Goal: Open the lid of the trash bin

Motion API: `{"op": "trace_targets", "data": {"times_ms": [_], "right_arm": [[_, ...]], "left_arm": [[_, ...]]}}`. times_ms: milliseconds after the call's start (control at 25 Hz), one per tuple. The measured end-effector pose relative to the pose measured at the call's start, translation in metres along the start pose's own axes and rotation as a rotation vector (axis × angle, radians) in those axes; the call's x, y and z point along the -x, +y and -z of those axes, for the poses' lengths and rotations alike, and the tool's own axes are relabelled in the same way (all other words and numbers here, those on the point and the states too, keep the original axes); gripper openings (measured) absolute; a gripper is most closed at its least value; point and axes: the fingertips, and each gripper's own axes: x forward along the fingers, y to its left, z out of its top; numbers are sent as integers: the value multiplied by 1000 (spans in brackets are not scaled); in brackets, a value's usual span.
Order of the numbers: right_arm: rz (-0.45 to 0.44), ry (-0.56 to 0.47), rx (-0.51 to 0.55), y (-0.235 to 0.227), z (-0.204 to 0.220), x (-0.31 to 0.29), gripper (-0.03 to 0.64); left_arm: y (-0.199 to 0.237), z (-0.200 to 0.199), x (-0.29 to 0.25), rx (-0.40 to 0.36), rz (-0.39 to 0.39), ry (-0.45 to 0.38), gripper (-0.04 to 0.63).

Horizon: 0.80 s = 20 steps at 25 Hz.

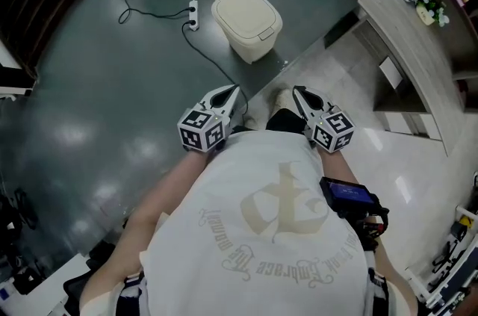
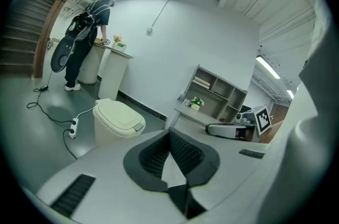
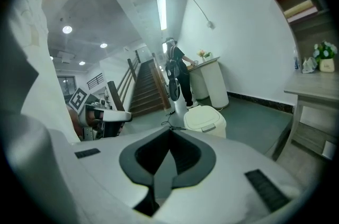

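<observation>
Trash bin (image 1: 246, 19) stands on the dark floor in the upper middle of the head view with its cream lid down, and neither tool is touching it. The left gripper (image 1: 234, 90) and the right gripper (image 1: 297, 91) are held close to the person's chest near the centre of the frame. Their tips point up the picture toward the bin, which reads as a ready stance before the reach. In its own view the left gripper (image 2: 169, 134) has its jaws together at the tips with nothing between them. The right gripper (image 3: 170, 133) shows the same, closed and empty.

Each gripper view shows the bin (image 2: 117, 122) (image 3: 205, 119) just above the jaw tips, well apart from them, with its front latch tab facing the person.

A white power strip (image 1: 193, 14) and its black cable lie on the floor just left of the bin, the cable trailing down toward the person, so it could snag a step. A shelf unit (image 1: 418, 4) fills the upper right. Another person (image 2: 87, 32) stands bent over a counter at the upper left of the left gripper view, well away. Nothing stands between the grippers and the lid.
</observation>
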Motion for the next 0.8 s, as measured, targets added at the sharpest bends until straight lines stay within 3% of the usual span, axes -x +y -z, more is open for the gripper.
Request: {"op": "trace_targets", "data": {"times_ms": [440,800], "right_arm": [[-77,34,20,-19,-30,-62,6],[-145,110,46,-57,-52,-103,6]], "left_arm": [[48,-24,-5,52,-101,-37,12],[71,-52,-40,93,-157,-58,12]]}}
